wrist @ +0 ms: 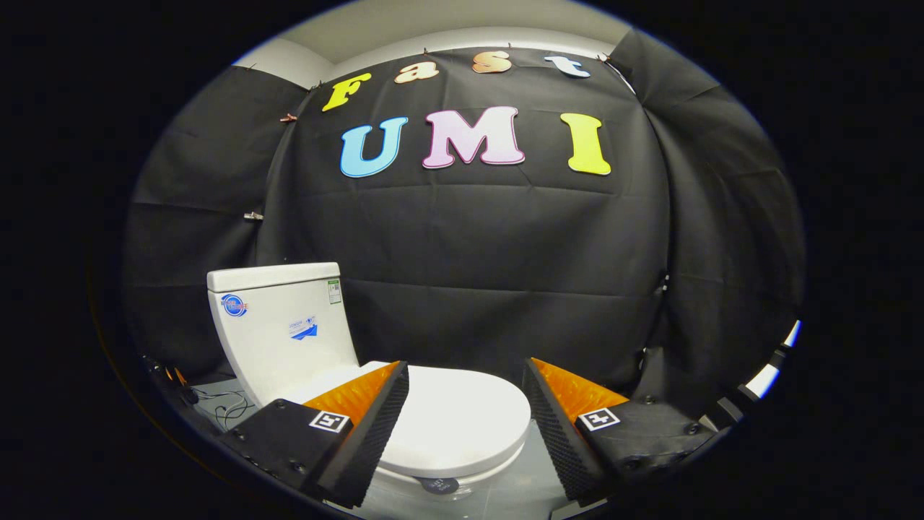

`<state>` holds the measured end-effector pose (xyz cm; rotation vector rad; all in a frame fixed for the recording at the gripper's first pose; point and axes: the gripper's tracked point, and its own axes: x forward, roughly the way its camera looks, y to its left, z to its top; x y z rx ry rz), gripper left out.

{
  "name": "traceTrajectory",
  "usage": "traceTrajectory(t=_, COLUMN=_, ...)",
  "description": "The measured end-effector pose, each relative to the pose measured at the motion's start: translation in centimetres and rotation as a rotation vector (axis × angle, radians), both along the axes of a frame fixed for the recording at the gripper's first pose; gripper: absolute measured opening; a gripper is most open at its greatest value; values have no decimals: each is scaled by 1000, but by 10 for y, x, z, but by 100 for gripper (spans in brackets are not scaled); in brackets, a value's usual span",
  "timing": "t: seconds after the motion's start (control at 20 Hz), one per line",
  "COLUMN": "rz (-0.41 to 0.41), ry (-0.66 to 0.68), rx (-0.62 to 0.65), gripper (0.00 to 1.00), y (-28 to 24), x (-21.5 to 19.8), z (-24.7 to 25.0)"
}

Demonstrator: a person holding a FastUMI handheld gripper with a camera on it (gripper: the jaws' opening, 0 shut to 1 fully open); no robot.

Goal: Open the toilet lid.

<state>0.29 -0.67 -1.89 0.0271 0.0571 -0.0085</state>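
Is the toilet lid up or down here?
Down: the toilet lid lies flat over the bowl, ahead of the open gripper.

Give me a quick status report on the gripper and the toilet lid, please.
Gripper open, fingers spread, touching nothing. Toilet lid down flat on the bowl, front edge between and just ahead of the fingers. Tank behind it; nothing blocking the approach.
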Motion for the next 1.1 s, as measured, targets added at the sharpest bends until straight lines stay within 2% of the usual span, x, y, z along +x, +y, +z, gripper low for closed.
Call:
traceTrajectory(t=0.25, rz=0, ry=46, rx=44, gripper=99, y=-1, x=1, z=-14)
traceTrajectory(t=0.65, rz=-52, ry=174, rx=106, gripper=99, y=-19, x=3, z=-58)
traceTrajectory(t=1.1, rz=-98, ry=450, rx=200, gripper=99, y=-30, x=-6, z=-142)
